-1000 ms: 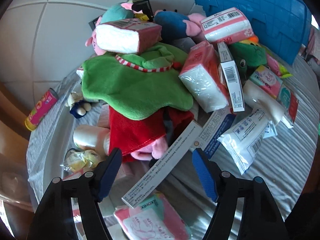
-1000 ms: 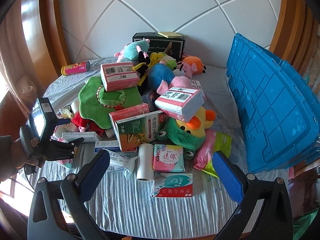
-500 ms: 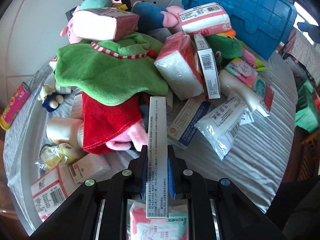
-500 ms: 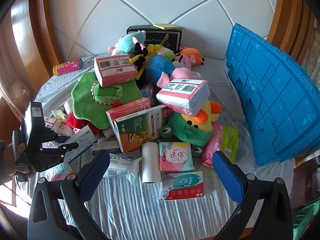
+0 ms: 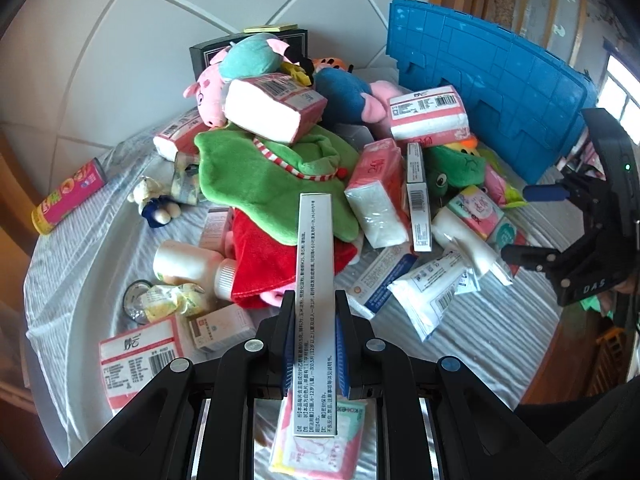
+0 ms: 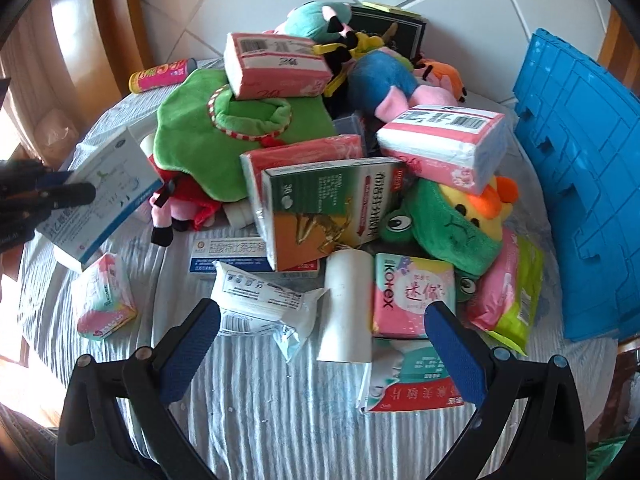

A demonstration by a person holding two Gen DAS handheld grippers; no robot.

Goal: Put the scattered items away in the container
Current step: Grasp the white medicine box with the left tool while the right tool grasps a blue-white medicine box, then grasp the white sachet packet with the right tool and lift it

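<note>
1. One blue crate (image 6: pixel 580 184) stands tipped on its side at the right edge of the round table (image 6: pixel 280 408); only its ribbed outer wall faces me, so I cannot tell what is in it.
2. Covering the middle of the striped cloth is a heap of soft toys and packets: a green plush cloth (image 5: pixel 256 184) lies draped over something red, with a pink tissue pack (image 5: pixel 272 106) resting on top.
3. Behind the heap, against the wall, a black box (image 5: pixel 248 50) stands upright, with yellow sticky notes on its lid.
4. Near the front, a green and orange carton (image 6: pixel 328 208) leans against the pile, and a white roll (image 6: pixel 346 304) lies just beside a Kotex pack (image 6: pixel 412 296).
5. A pink tube can (image 5: pixel 68 198) lies on its side, well apart at the far left.
6. The left gripper (image 5: pixel 314 340) has its blue pads pinched on a slim white medicine box (image 5: pixel 314 280), held clear of the cloth.
7. The right gripper (image 6: pixel 320 356) hovers over the near edge with fingers spread wide, holding nothing.
</note>
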